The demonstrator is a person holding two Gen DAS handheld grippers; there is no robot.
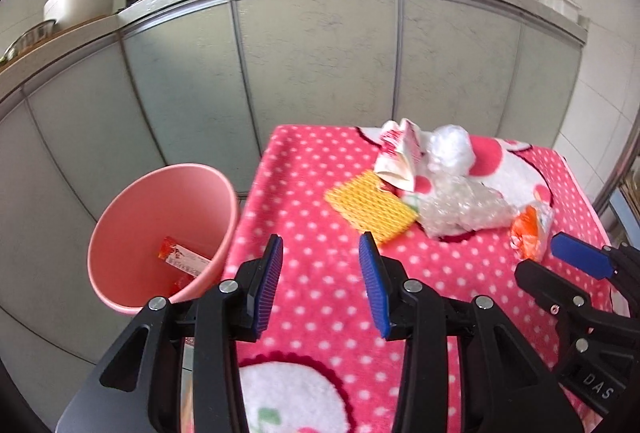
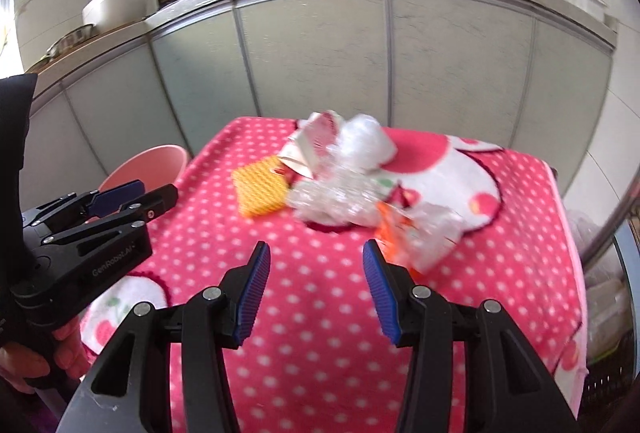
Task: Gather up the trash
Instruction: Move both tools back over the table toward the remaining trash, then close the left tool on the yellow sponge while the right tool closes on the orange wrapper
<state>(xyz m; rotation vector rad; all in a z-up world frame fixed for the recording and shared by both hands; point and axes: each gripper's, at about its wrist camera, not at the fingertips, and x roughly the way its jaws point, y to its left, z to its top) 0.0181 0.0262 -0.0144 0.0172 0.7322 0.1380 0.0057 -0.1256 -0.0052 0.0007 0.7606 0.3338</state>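
Our 2 grippers, left gripper [image 1: 320,257] and right gripper [image 2: 316,261], were spread and empty; we judged the orange wrapper [image 2: 394,229] nearest, best pinched at its crumpled edge.

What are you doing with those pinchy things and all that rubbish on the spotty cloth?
A person is tidying up trash with a pincher in each hand. Both the left gripper and the right gripper are open and empty, hanging over the pink dotted cloth. A red wrapper already lies in the pink bin beside the table. Still waiting on the cloth: a yellow mesh piece, crumpled clear plastic, a white paper wrapper and an orange packet.
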